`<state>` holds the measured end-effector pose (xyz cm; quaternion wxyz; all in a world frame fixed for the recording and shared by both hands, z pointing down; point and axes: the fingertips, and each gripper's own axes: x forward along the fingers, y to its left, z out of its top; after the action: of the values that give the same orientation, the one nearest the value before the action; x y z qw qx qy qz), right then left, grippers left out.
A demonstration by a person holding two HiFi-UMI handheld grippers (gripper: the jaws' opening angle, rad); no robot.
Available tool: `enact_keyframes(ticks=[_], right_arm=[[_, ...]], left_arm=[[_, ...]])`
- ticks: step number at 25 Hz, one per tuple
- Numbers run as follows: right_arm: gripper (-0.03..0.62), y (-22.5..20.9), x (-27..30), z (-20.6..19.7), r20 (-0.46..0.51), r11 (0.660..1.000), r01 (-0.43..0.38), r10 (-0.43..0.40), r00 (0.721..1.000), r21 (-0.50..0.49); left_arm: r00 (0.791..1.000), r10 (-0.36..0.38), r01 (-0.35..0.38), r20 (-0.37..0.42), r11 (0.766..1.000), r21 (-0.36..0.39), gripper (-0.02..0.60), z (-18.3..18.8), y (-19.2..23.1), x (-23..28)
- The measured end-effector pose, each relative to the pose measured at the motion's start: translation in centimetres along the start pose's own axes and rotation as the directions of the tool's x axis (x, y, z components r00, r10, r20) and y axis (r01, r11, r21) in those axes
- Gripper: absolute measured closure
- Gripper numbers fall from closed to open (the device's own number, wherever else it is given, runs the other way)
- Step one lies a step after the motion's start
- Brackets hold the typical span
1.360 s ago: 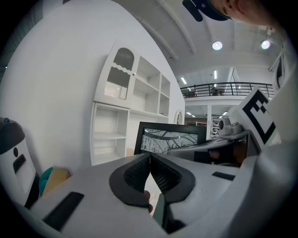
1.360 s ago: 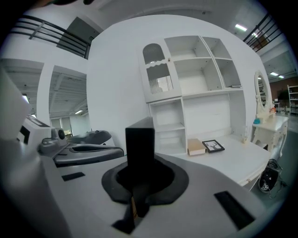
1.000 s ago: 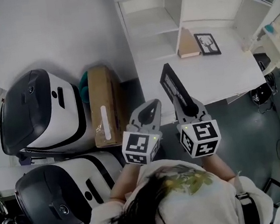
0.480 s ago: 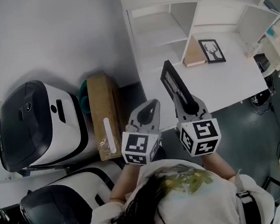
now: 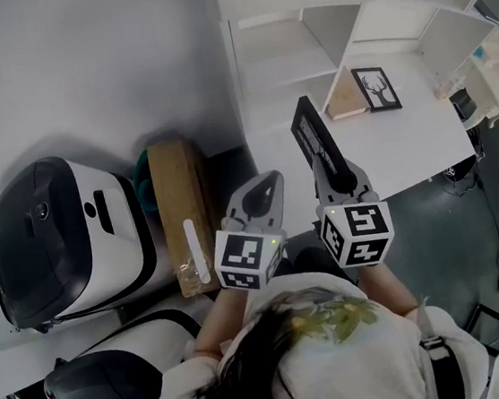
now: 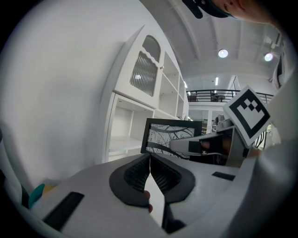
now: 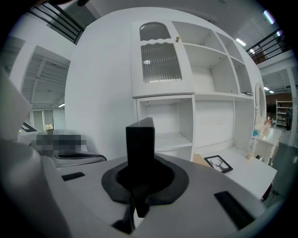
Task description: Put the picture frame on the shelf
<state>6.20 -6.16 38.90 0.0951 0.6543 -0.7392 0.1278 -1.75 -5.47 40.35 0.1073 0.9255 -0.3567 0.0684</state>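
The person wears a white short-sleeved T-shirt [image 5: 341,359] with a yellow-green leafy print [image 5: 329,320] on its front. Long dark hair [image 5: 253,374] lies over the T-shirt's left side, and a dark strap [image 5: 437,365] crosses its right shoulder. Just beyond the T-shirt, the pale grey plastic left gripper [image 5: 271,177] and right gripper [image 5: 329,168] each carry a white cube with black square markers [image 5: 248,259] and a small green light [image 5: 276,242]. The fingers [image 6: 135,173] are lined with black ribbed pads, and black rectangular slots [image 6: 65,210] are cut into the shell.
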Motion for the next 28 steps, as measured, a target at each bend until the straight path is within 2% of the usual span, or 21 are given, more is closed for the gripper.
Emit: enact_keyframes(ticks=[9,28], right_arm=[[0.557,-0.5,3.0,1.1,0.012,1.000,0.019,-0.019,1.000,-0.016],[0.557,-3.2,9.1,1.7,-0.008,0.997,0.078,-0.078,0.997,-0.019]], left_arm=[[1.000,-0.004,0.003,0.023,1.000,0.005,0.551,1.0,2.2,1.5],[1.000,-0.004,0.004,-0.012,1.000,-0.004,0.551,1.1,6.2,5.0]])
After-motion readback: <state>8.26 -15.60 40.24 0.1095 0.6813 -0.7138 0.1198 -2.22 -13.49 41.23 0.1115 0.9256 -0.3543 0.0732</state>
